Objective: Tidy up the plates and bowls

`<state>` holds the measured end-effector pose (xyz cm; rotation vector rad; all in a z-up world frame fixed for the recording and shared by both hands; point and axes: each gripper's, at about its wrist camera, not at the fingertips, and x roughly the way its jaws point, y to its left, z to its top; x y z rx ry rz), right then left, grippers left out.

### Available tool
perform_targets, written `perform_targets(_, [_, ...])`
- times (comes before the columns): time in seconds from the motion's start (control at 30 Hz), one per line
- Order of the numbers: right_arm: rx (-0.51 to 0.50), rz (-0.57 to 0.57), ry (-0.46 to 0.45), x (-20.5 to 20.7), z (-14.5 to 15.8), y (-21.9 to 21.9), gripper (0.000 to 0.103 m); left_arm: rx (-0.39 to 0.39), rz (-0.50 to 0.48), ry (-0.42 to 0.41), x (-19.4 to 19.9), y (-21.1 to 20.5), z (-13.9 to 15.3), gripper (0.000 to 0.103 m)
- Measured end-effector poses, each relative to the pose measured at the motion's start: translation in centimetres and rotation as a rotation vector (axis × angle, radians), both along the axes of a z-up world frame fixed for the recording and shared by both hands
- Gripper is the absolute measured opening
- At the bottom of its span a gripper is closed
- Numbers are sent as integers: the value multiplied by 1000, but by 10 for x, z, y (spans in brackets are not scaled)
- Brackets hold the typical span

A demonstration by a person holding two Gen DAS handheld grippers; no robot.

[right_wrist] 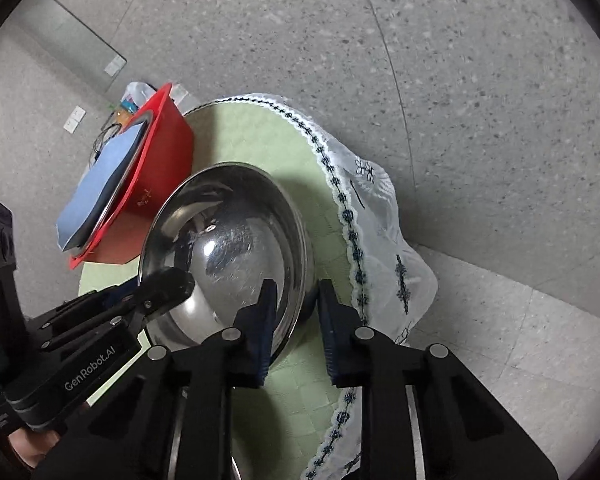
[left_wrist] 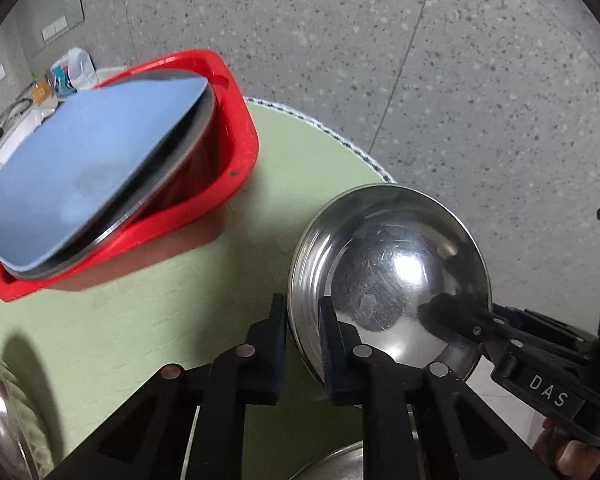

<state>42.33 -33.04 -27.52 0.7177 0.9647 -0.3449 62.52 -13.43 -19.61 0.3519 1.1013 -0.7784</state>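
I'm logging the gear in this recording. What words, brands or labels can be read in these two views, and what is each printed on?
"DAS": on the body of the right tongs, seen from the left wrist view.
"GenRobot.AI": on the body of the left tongs, seen from the right wrist view.
Gold mark on the red basin wall: too small to read.
Label on the plastic bottle: blurred, unreadable.
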Motion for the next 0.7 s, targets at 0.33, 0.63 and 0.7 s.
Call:
perform_targets(0.33, [-98,-36,-116,-12,79,30,17,-228,-34,-83,-15,57,79,12])
perform_targets(0.63, [-144,87,-222,29,133,149,17,-300,67,-141,11,212,113,12])
perform_targets(0.7, [-121,143,-216,51,126,185,17,-282,106,-140,19,249,110,12])
